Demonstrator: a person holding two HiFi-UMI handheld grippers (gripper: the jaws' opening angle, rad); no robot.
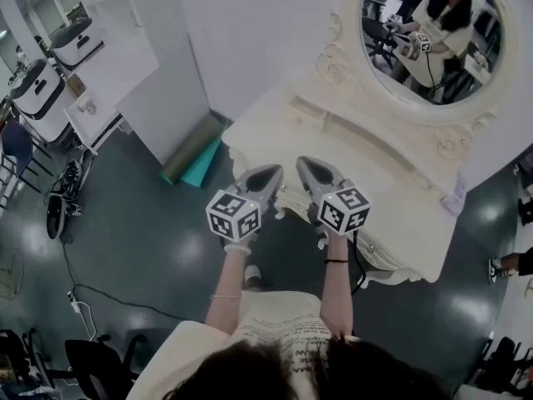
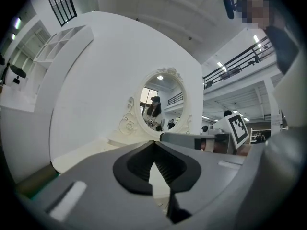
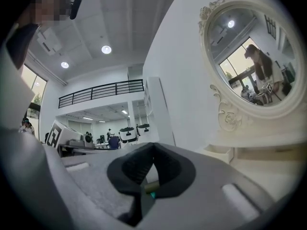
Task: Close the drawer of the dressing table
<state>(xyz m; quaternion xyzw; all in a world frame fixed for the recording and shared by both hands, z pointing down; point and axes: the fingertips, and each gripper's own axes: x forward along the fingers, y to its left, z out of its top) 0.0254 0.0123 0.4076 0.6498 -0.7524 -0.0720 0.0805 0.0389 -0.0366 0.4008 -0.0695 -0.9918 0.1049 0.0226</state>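
Drawer is seen in the head view only as a strip of carved cream front under the near edge of the desk, between the two tools. Whether it is fully pushed in cannot be told from any view.

The left hand-held gripper and the right hand-held gripper are held side by side, close together, with their tips over that near edge. Contact with the front cannot be confirmed. In the left gripper view, the left hand-held gripper is clenched, its dark pads meeting at the tip with nothing between them. The right hand-held gripper is clenched in the same way in its own view, and it too is empty. A marker cube is carried on the left tool, and a matching one on the right.

An oval mirror in an ornate cream frame is mounted at the back of the desk. The person is reflected in it with both tools. A white partition wall stands behind the desk. A rolled mat in green and teal lies on the dark floor, just beside the left end of the desk.
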